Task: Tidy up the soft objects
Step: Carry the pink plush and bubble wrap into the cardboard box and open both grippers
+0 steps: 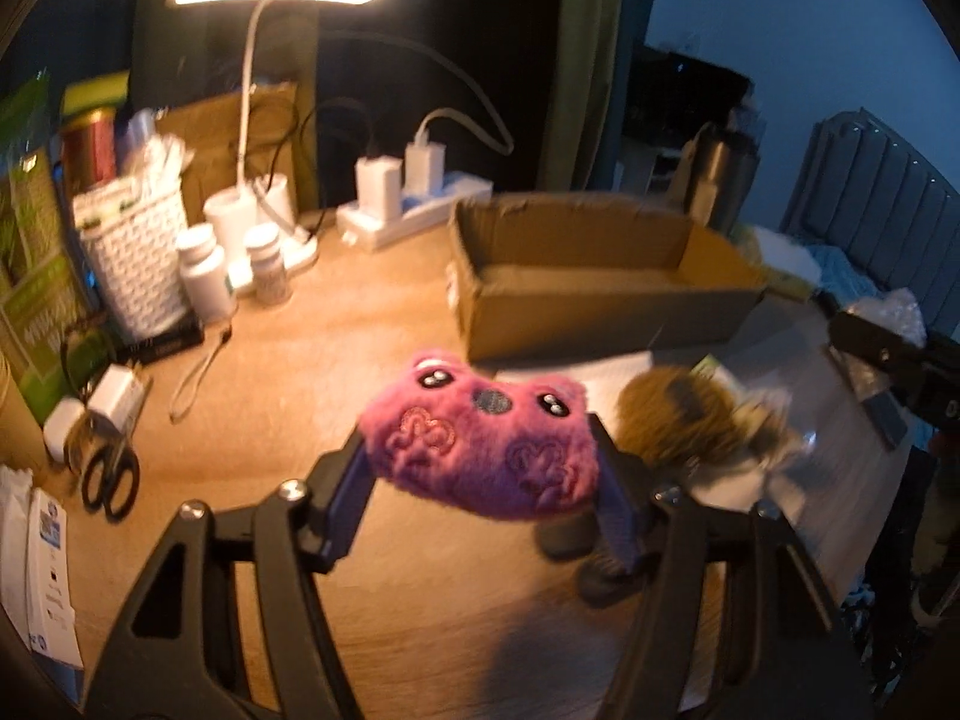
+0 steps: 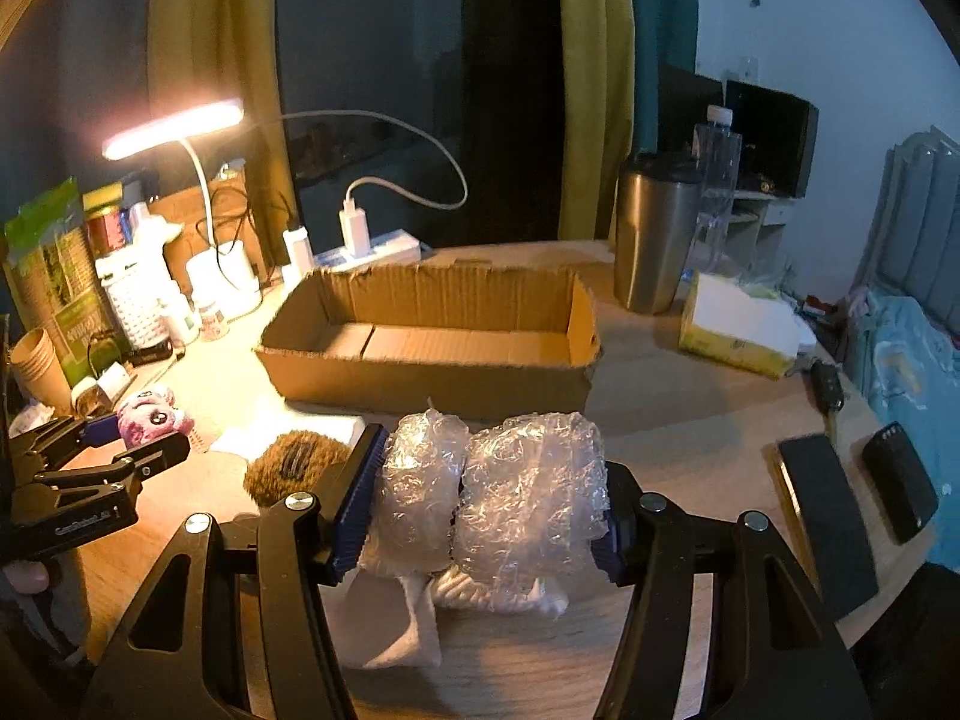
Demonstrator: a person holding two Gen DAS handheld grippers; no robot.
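The wooden worktop [image 2: 690, 420] fills most of both views, lit warm by a desk lamp [image 2: 174, 126] at the back left. Behind it hang yellow-green curtains [image 2: 594, 90] beside a dark window, and a bed with a grey headboard [image 1: 888, 222] stands at the right. In the middle of the worktop lies an open cardboard box [image 2: 432, 324], with nothing visible inside it.

Only the right wrist view shows the steel tumbler [image 2: 654, 234], the clear plastic bottle [image 2: 714, 192], the tissue pack [image 2: 738, 324] and two dark phones [image 2: 828, 510] at the right. Only the left wrist view shows the black scissors [image 1: 111, 474] at the left edge.

The left hand-held gripper [image 1: 480, 462] is closed about halfway on a pink plush toy [image 1: 486, 438], which is raised above the worktop in front of the box. The right hand-held gripper [image 2: 486, 492] is also about half closed, pressing both pads on a roll of bubble wrap [image 2: 492, 480], just in front of the box. White soft material lies under the roll, partly hidden. A brown furry toy [image 2: 294, 462] lies between the two grippers; it is blurred in the left wrist view, and its shape is hard to make out.
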